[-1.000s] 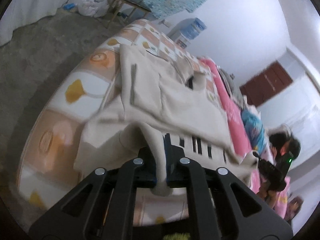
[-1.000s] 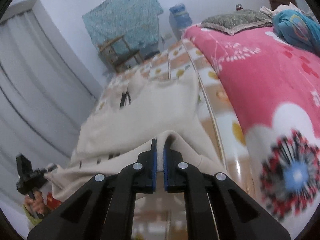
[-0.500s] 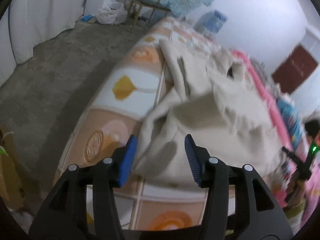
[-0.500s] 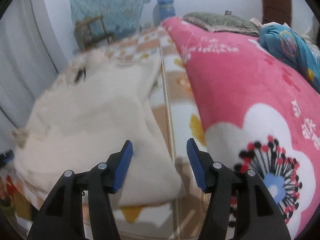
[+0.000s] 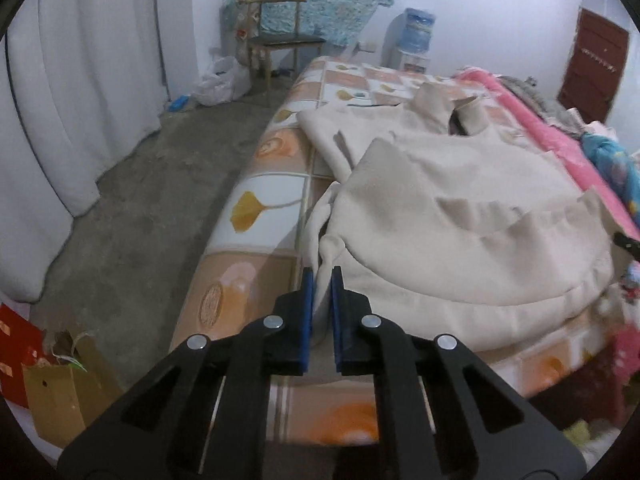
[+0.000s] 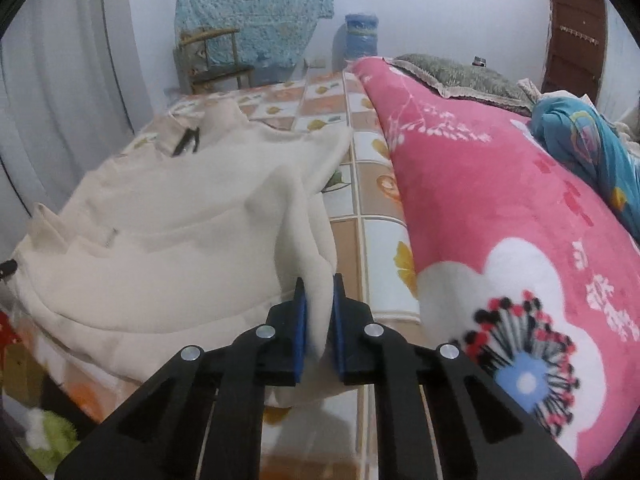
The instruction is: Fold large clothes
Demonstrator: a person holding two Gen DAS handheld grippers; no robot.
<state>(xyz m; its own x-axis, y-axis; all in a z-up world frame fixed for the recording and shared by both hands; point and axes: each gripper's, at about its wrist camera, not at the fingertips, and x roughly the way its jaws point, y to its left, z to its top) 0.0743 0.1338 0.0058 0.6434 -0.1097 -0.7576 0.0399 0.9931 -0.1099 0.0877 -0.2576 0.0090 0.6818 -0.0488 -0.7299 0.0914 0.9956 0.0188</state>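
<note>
Location: home bedroom. Indicators: bed [image 5: 256, 208] with tiled-pattern sheet, pink blanket [image 6: 500, 208], pillow [image 6: 460, 76], curtains [image 5: 80, 80]. Also a chair [image 5: 280, 44] and door [image 5: 592, 68].

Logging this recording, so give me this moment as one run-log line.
stage: regrasp for next fold | left gripper: shut on garment edge | right gripper: shut on garment | garment: partly folded on bed

Cream garment [image 5: 460, 216] soft matt fleecy cloth; bed sheet [image 5: 260, 208] smooth printed fabric; pink blanket [image 6: 500, 208] plush; floor [image 5: 152, 184] rough bare concrete; fingers [image 5: 307, 312] matt black plastic, blue pads.
</note>
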